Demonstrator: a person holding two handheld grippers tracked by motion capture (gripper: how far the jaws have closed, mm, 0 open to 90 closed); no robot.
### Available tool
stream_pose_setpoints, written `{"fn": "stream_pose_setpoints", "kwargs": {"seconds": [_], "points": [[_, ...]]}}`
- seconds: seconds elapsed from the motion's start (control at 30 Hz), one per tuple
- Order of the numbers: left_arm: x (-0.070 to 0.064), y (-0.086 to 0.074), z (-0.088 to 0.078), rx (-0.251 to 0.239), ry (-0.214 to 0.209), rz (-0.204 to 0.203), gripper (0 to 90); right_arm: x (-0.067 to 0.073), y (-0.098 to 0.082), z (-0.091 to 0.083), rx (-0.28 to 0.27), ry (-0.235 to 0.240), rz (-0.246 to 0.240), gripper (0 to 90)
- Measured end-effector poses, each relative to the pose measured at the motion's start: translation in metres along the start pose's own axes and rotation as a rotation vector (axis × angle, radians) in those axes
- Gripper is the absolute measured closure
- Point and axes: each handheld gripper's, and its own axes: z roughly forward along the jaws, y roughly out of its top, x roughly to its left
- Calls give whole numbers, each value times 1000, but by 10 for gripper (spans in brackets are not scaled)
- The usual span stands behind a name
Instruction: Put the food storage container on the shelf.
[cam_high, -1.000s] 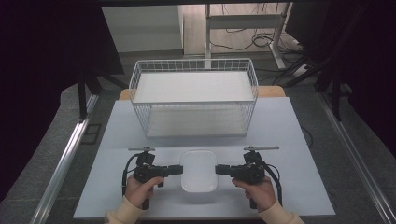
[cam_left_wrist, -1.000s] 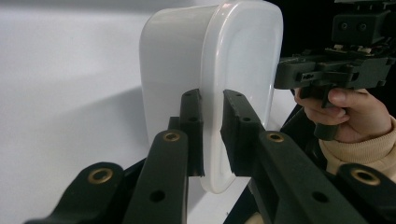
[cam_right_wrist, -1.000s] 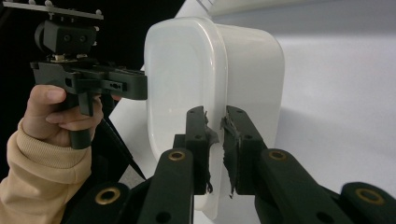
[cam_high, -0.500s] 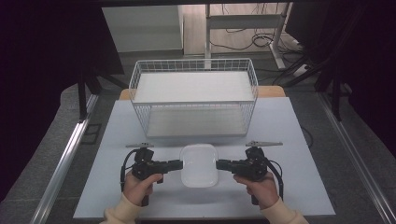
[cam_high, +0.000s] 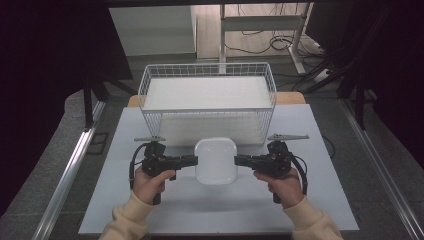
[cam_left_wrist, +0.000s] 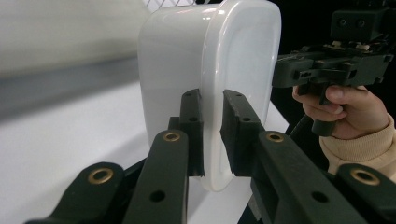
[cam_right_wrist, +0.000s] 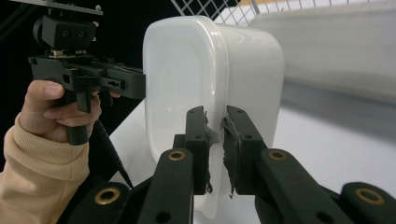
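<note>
A white rounded plastic container (cam_high: 215, 160) hangs above the white table (cam_high: 150, 210), in front of the wire basket (cam_high: 207, 102). My left gripper (cam_high: 194, 161) is shut on the container's left rim, and my right gripper (cam_high: 238, 160) is shut on its right rim. In the left gripper view the two black pads (cam_left_wrist: 191, 130) pinch the thin rim of the container (cam_left_wrist: 210, 70), with the other hand and gripper (cam_left_wrist: 336, 70) beyond. The right gripper view shows its worn pads (cam_right_wrist: 198, 140) clamped on the rim of the container (cam_right_wrist: 187, 79), the opposite gripper (cam_right_wrist: 84, 74) at the far side.
The white wire basket stands at the back middle of the table with a white liner in it. Dark floor, metal rails (cam_high: 70, 180) and cables (cam_high: 260, 42) surround the table. Bare table surface lies left, right and in front of the hands.
Both grippers have risen with the container held between them, and it now sits closer to the basket's front in the high view.
</note>
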Motion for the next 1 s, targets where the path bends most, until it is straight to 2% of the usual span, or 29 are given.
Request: {"fn": "stream_pose_setpoints", "kwargs": {"seconds": [0.53,0.8,0.83,1.0], "points": [[-13,50,-8,-25,-13,44,796,9,46,-14,-41,-12,-53,801],[-25,81,-14,-33,-1,96,798,12,75,-21,-66,-13,-83,801],[-25,81,-14,-33,-1,96,798,12,75,-21,-66,-13,-83,801],[-34,104,-19,-42,13,136,803,14,94,-26,-86,-12,-90,800]]}}
